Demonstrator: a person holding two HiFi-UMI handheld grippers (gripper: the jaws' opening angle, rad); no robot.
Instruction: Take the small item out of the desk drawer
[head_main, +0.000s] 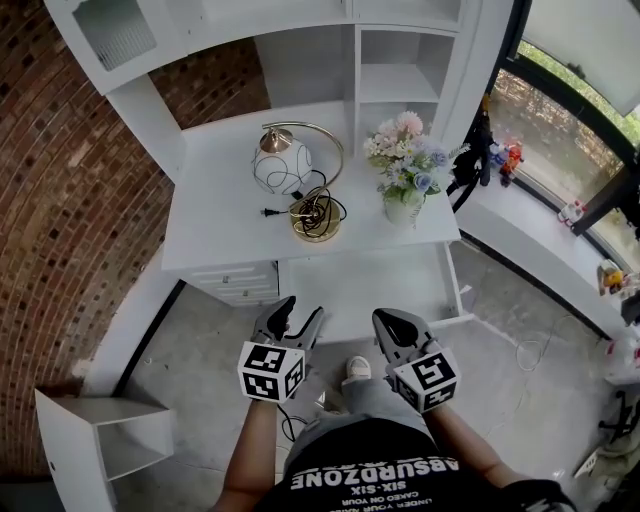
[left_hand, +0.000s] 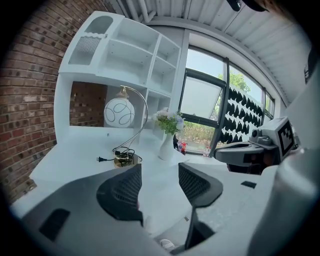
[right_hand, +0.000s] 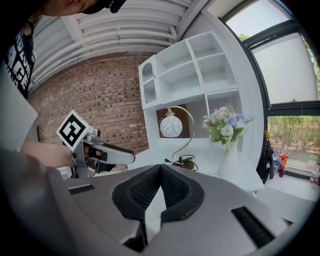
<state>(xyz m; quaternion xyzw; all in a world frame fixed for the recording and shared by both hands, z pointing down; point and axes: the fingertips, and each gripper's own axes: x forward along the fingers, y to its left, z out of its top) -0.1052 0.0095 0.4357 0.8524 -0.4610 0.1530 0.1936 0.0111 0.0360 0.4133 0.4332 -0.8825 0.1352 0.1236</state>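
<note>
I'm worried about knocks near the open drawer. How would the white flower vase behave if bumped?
The vase, narrow under a wide bouquet, is probably top-heavy and apt to tip. It looks like smooth white ceramic, so likely slippery and breakable.

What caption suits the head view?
Left gripper open, right gripper shut, both before the white desk and its open drawer; lamp and flower vase on top.

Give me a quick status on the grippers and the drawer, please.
Left gripper jaws open, empty. Right gripper jaws shut, empty. Drawer pulled open; no small item visible inside. Nothing between grippers and drawer.
</note>
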